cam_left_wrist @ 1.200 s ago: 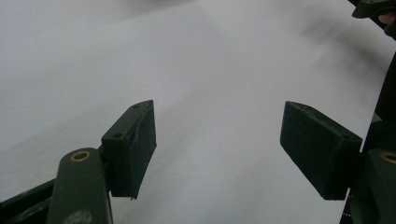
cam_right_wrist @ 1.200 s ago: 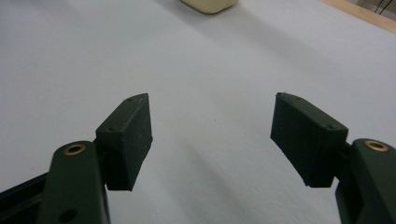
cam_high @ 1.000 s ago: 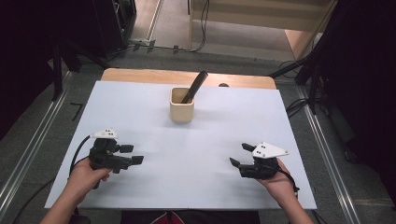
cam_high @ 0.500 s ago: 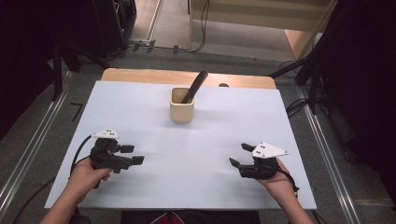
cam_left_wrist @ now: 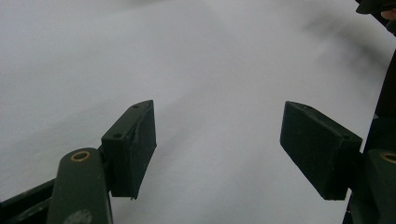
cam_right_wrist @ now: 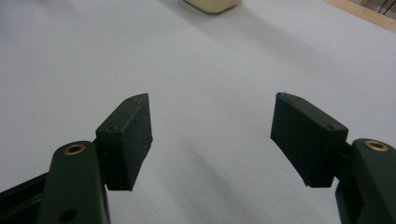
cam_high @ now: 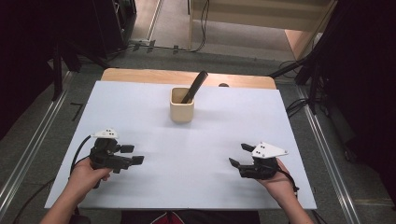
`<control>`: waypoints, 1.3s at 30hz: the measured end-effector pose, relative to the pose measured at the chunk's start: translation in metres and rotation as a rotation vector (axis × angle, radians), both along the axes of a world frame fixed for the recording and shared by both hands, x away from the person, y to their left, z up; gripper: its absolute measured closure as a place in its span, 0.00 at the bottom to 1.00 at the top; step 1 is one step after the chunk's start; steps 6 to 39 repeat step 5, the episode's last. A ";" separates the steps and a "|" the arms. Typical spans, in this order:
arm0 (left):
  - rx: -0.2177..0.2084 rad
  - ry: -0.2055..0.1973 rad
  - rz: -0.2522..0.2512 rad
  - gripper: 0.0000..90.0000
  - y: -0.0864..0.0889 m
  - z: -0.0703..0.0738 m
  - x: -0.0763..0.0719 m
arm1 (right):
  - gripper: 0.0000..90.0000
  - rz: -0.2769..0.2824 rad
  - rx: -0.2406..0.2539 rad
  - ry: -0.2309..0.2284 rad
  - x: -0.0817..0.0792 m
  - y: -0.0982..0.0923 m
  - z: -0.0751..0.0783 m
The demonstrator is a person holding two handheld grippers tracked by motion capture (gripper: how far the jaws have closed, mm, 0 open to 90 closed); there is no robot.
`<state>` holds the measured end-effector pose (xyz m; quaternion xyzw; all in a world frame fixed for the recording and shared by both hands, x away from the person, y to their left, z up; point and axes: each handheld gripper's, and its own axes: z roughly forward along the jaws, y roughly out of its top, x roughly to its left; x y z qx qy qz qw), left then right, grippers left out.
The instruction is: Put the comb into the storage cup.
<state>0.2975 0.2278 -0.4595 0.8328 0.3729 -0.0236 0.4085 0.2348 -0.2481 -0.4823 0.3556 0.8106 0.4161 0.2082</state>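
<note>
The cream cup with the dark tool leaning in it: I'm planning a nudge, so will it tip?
The cup looks squat with a broad flat base, so a low push probably slides it. The dark tool leans past its rim, so a high push may tip it that way. It looks light.

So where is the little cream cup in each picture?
High view: the cream cup stands at the middle of the far half of the white table, a dark utensil leaning in it.
Left gripper view: not in it.
Right gripper view: its bottom peeks in at the top edge.
Shared landmark: the white table.
</note>
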 end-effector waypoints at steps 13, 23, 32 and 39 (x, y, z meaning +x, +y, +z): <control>-0.004 0.000 0.003 0.31 0.000 0.000 0.000 | 0.30 -0.002 -0.004 0.001 0.000 0.000 0.000; -0.004 0.000 0.003 0.31 0.000 0.000 0.000 | 0.30 -0.002 -0.004 0.001 0.000 0.000 0.000; -0.004 0.000 0.003 0.31 0.000 0.000 0.000 | 0.30 -0.002 -0.004 0.001 0.000 0.000 0.000; -0.004 0.000 0.003 0.31 0.000 0.000 0.000 | 0.30 -0.002 -0.004 0.001 0.000 0.000 0.000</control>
